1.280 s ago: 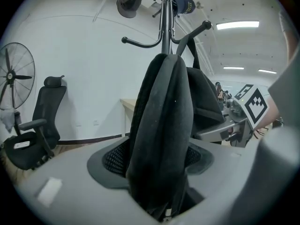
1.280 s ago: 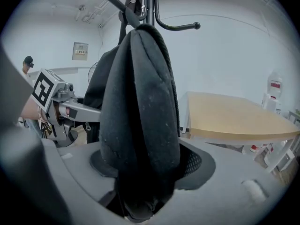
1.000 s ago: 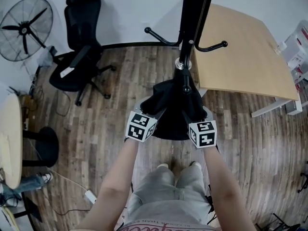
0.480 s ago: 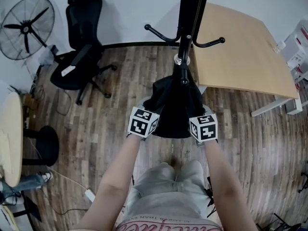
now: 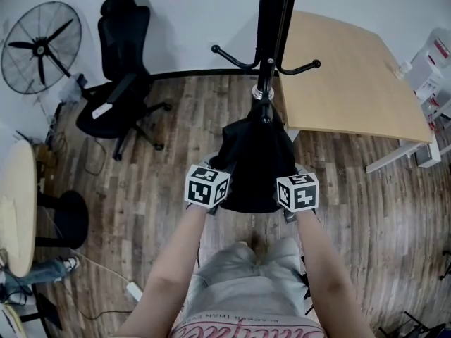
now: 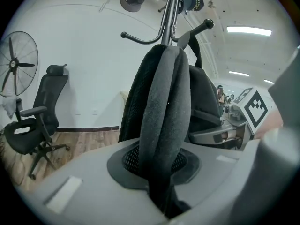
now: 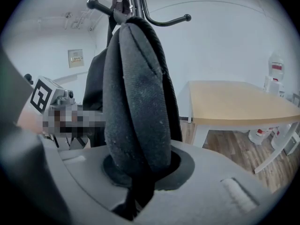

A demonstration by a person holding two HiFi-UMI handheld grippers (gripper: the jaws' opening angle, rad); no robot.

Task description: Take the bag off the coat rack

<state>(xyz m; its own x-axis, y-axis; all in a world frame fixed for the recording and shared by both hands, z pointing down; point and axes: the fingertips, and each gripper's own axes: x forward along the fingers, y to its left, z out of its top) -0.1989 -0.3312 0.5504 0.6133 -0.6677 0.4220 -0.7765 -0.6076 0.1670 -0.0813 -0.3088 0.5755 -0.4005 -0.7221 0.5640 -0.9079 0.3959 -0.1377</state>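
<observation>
Bag (image 5: pixel 255 162): black, hanging on the coat rack (image 5: pixel 271 27), between both grippers.
Left gripper (image 6: pixel 159 177): jaws just closing, clenched on its left padded edge.
Right gripper (image 7: pixel 138 177): jaws just closing, clenched on its right edge.

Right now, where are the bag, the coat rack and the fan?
bag (image 5: pixel 255 162), head view, middle of its black fabric.
coat rack (image 5: pixel 271 27), head view, its upright pole.
fan (image 5: pixel 41 46), head view, hub of its blades.

Office, swivel chair (image 5: pixel 120 69), wooden desk (image 5: pixel 345 76), fan (image 5: pixel 41 48)
</observation>
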